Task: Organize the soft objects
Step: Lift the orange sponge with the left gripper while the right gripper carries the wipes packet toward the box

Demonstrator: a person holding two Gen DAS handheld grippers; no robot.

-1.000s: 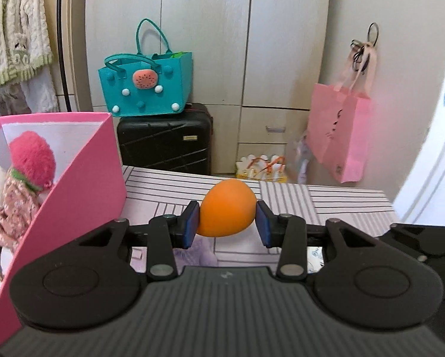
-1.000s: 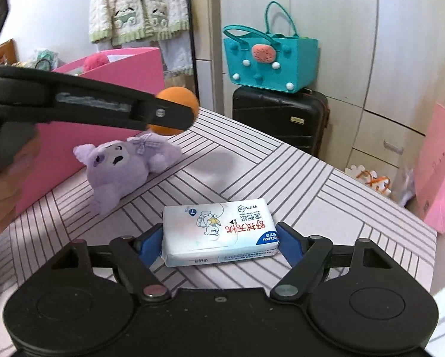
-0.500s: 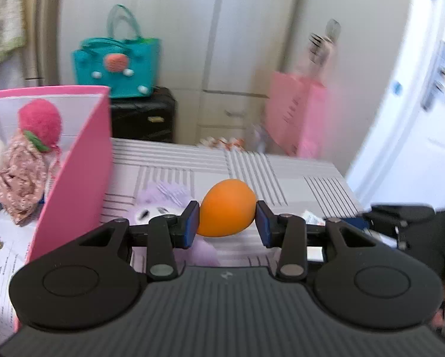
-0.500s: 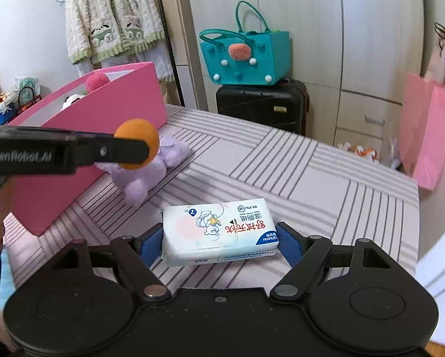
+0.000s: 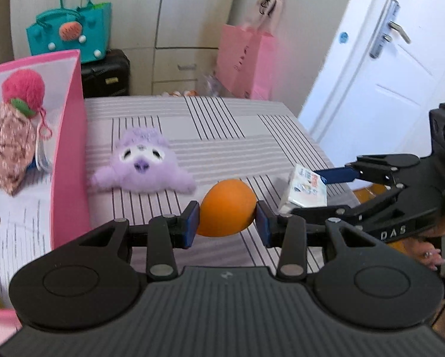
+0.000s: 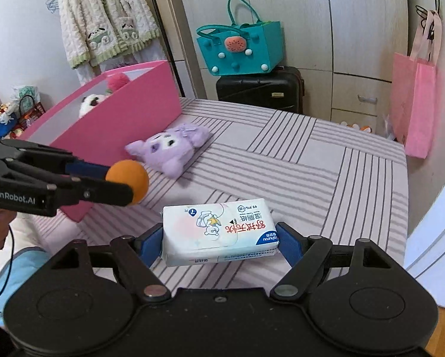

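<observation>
Peeking over the pink box (image 6: 118, 119) wall, a panda toy (image 6: 90, 102) is mostly hidden. One purple plush (image 5: 143, 162) lies just right of the box on the striped bed (image 6: 311, 163). Left tool (image 5: 226, 217) grips one orange ball (image 5: 226, 208); right tool (image 6: 221, 238) grips one wipes pack (image 6: 219, 230), both held above the bed.

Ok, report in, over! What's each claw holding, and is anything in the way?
Left gripper shut on orange ball. Right gripper shut on wipes pack. Purple plush lies beside pink box.

Both wrist views face down-forward; both share the striped bed (image 5: 210, 136).
</observation>
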